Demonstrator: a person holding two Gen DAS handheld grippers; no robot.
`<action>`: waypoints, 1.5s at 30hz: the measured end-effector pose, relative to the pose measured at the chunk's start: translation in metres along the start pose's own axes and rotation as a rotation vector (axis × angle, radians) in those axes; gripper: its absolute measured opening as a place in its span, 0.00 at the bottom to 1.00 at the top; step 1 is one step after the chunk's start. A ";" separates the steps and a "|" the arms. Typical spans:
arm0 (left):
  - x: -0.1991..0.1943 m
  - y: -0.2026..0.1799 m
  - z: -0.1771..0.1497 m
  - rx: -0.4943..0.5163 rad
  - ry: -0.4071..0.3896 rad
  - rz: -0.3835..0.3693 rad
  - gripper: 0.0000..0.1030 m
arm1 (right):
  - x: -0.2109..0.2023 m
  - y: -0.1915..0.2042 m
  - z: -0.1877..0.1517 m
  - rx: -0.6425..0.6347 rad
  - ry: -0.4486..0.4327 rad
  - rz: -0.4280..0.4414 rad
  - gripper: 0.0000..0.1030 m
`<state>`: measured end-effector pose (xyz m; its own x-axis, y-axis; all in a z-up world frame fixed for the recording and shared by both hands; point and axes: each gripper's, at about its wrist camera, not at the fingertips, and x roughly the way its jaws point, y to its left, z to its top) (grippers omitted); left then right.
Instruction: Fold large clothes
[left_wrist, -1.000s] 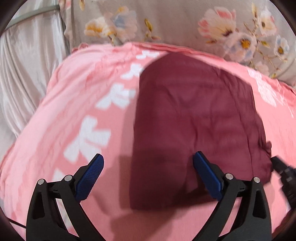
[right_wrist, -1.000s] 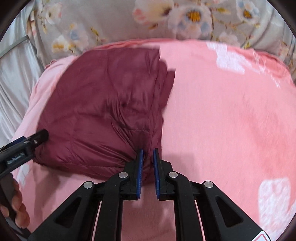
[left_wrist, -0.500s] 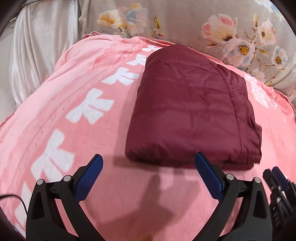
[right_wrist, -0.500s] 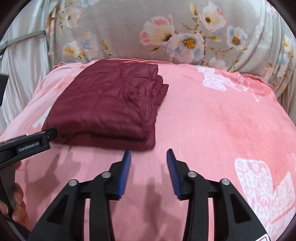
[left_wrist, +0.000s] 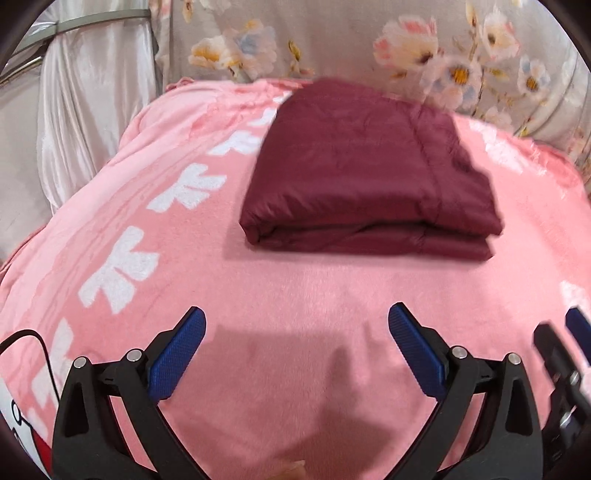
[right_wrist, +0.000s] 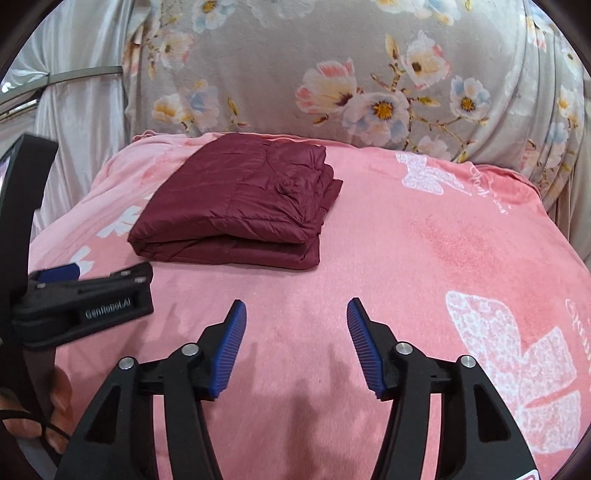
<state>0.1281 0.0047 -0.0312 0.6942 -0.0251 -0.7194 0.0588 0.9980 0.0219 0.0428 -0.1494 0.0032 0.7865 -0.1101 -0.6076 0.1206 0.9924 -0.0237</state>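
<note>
A dark red garment (left_wrist: 365, 173) lies folded into a thick rectangular stack on the pink blanket (left_wrist: 295, 295); it also shows in the right wrist view (right_wrist: 240, 203), at the back left. My left gripper (left_wrist: 295, 343) is open and empty, well short of the stack's near edge. My right gripper (right_wrist: 295, 336) is open and empty, also back from the stack and to its right. The left gripper's body (right_wrist: 85, 302) shows at the left of the right wrist view.
The pink blanket (right_wrist: 424, 258) with white bow prints covers a bed. A grey floral cushion (right_wrist: 332, 74) stands behind it. A shiny white curtain (left_wrist: 74, 110) hangs at the left. A black cable (left_wrist: 33, 339) lies near the left edge.
My right gripper let go of the garment's near corner and opened. Both grippers pulled back towards me, away from the folded stack, which stays in place.
</note>
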 end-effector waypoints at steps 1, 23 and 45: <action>-0.005 0.001 0.001 -0.005 -0.011 -0.004 0.95 | -0.001 0.001 -0.001 -0.012 -0.003 -0.005 0.58; -0.032 0.002 -0.003 0.008 -0.035 0.024 0.95 | -0.006 0.003 -0.007 0.059 0.073 -0.055 0.59; -0.037 -0.005 -0.004 0.028 -0.025 0.018 0.95 | -0.006 0.004 0.000 0.057 0.072 -0.059 0.61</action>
<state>0.0990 0.0011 -0.0071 0.7130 -0.0087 -0.7011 0.0659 0.9963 0.0547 0.0388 -0.1452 0.0063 0.7315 -0.1624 -0.6623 0.2016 0.9793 -0.0175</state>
